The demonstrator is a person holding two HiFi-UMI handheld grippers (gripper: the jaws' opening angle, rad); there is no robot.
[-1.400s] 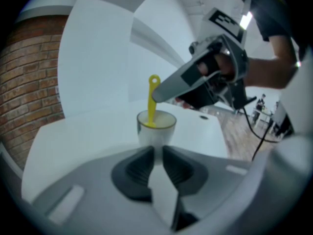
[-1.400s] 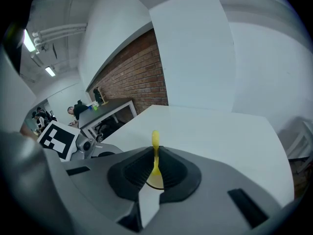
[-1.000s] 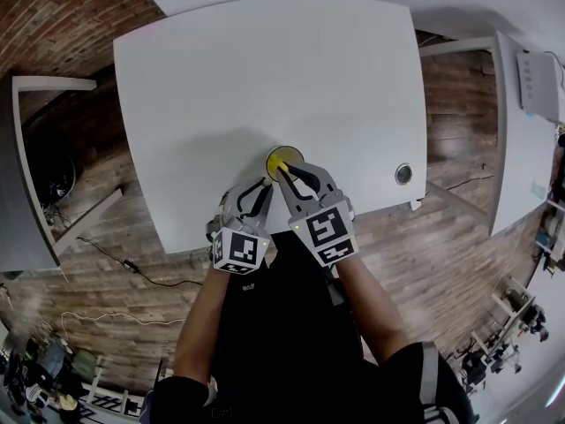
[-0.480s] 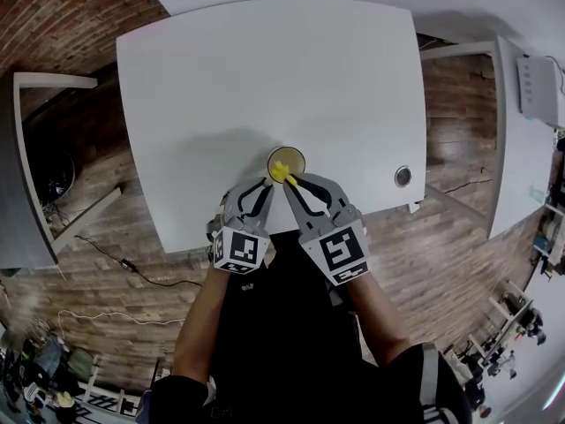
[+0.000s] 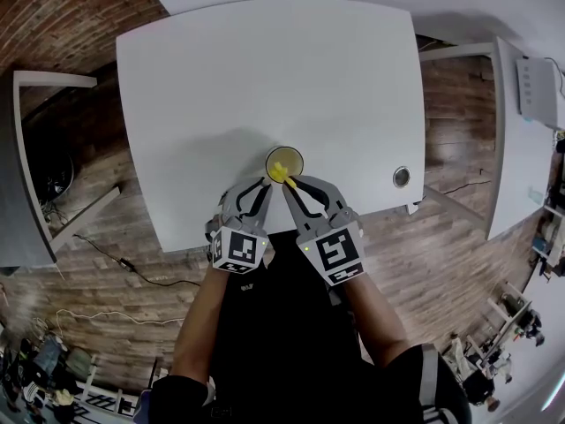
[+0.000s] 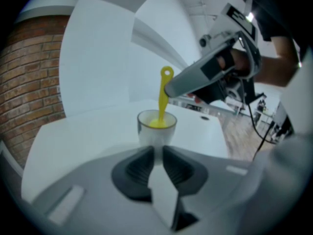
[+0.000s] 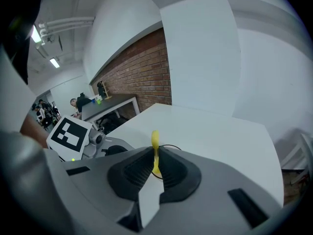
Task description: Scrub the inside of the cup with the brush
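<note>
A clear cup stands on the white table near its front edge. A yellow brush stands in it, head down in the bottom, its looped handle sticking up. My right gripper is shut on that handle above the rim. My left gripper is shut at the cup's near side, its jaws close together on the lower wall. What exactly lies between the left pads is hard to make out.
A round grommet sits in the table at the right front. The table's front edge runs just under both grippers. Another white table stands to the right, a grey desk to the left, and cables lie on the wooden floor.
My right gripper drew back toward me and rightward with the brush, then came a little forward again; the handle's tilt changed. The left gripper and the cup stayed put.
</note>
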